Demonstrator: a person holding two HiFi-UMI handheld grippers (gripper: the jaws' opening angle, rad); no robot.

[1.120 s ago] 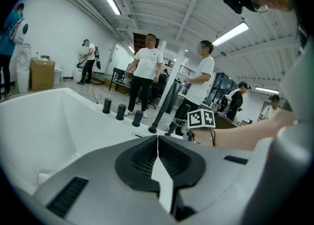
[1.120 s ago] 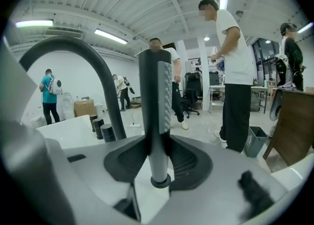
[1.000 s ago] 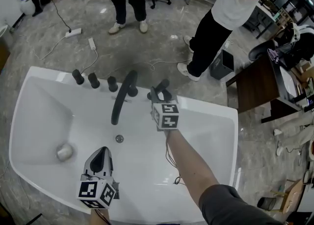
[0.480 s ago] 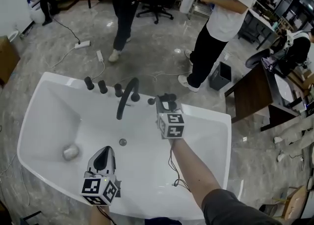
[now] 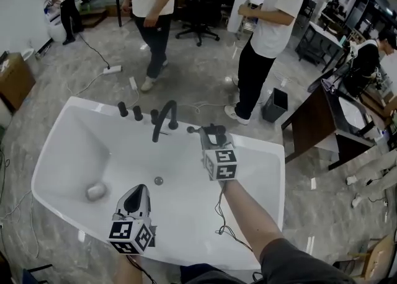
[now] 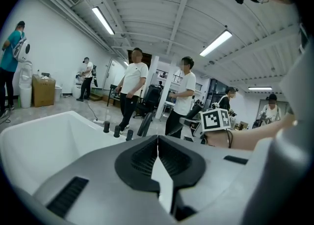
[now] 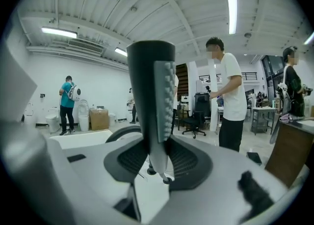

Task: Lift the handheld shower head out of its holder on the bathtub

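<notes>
The black handheld shower head [image 7: 152, 86] stands upright between my right gripper's [image 7: 158, 150] jaws, which are shut on its handle. In the head view this gripper [image 5: 214, 135] holds the shower head [image 5: 214, 130] above the far rim of the white bathtub [image 5: 74, 106], just right of a small black holder [image 5: 190, 129]. A curved black faucet spout [image 5: 164, 118] and three black knobs [image 5: 138, 113] line that rim. My left gripper [image 5: 139, 188] hovers over the tub's near side, shut and empty; its jaws [image 6: 157, 143] meet with nothing between them.
Two people stand on the marble floor beyond the tub [image 5: 152, 4] [image 5: 267, 22]. A dark table [image 5: 316, 121] and a small bin [image 5: 273, 104] are to the right. A power strip [image 5: 111, 69] with a cable lies on the floor. A round grey thing [image 5: 96, 191] rests in the tub.
Both grippers have risen. The right one has carried the shower head up, away from the tub's rim. The jaws have not changed.
</notes>
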